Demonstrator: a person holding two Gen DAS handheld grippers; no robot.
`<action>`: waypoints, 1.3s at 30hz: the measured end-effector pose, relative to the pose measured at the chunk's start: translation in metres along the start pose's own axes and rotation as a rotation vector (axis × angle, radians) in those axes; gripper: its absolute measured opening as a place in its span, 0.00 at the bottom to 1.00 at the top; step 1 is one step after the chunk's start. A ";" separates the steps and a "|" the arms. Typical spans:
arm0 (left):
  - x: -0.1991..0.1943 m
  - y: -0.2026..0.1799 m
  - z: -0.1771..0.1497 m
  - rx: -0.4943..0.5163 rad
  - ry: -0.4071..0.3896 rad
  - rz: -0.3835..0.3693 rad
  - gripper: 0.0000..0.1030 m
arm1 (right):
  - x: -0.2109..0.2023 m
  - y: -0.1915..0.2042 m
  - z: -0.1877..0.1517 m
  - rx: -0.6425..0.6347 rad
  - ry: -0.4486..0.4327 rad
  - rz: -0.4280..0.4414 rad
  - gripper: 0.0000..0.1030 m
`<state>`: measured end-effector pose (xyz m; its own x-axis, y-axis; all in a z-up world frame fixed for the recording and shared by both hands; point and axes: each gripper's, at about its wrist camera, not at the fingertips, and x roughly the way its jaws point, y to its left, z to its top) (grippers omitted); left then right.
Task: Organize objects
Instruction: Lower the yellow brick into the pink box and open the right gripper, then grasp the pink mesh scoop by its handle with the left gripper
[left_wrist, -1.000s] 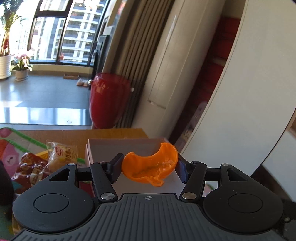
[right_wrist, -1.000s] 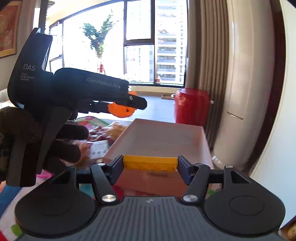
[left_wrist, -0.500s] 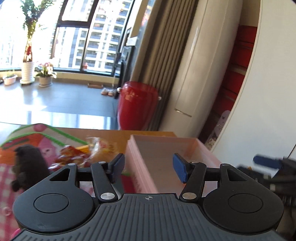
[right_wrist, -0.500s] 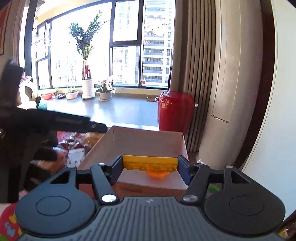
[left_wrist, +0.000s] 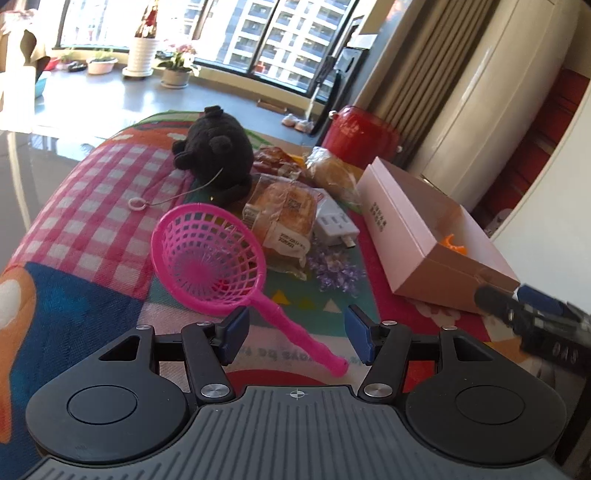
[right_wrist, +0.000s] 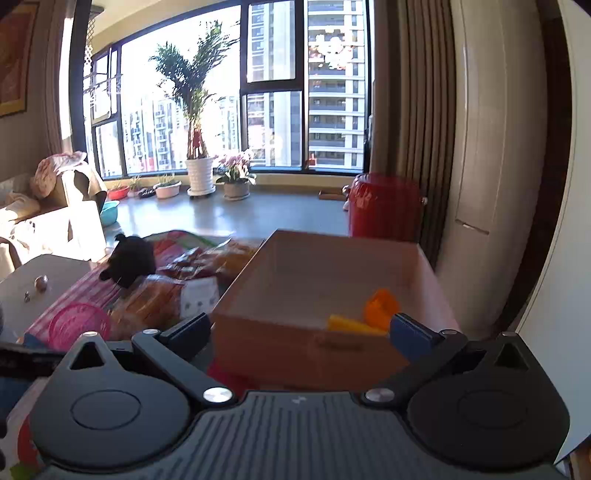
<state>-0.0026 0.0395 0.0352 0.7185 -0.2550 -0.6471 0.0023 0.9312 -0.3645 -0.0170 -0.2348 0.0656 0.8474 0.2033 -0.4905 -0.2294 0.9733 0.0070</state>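
Pink plastic fills the middle of our left view: a sieve (left_wrist: 210, 258) lies on the patterned mat (left_wrist: 92, 206) covering the table, its handle running down between the fingers of our left tool (left_wrist: 295, 334). That tool tilts downward over the handle, jaws partly apart and gripping nothing; neither pad touches the handle.

Our right tool (right_wrist: 301, 332) points down toward the near end of the pink box (right_wrist: 295, 347). Its jaws are opening, spread wide to either side of the box's front wall, with nothing pressed between the pads. Inside the box, near the front right corner, we see a yellow block (right_wrist: 351, 325) lying just beside an orange piece (right_wrist: 380, 308).

Left of the box on the table sit wrapped bread packets (left_wrist: 284, 218), a white plug adapter (left_wrist: 336, 227) and a black plush toy (left_wrist: 218, 147), close together.
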 end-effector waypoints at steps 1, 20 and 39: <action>0.003 -0.001 -0.001 -0.006 0.000 0.017 0.61 | 0.002 0.003 -0.008 -0.012 0.021 -0.001 1.00; 0.043 -0.008 0.008 -0.007 -0.053 0.175 0.40 | 0.036 0.000 -0.040 0.038 0.248 -0.037 1.00; 0.036 -0.003 0.008 0.032 -0.030 0.190 0.38 | 0.036 0.001 -0.041 0.037 0.247 -0.040 1.00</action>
<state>0.0288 0.0295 0.0179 0.7287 -0.0667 -0.6816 -0.1133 0.9698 -0.2160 -0.0060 -0.2308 0.0125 0.7116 0.1366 -0.6891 -0.1764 0.9842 0.0130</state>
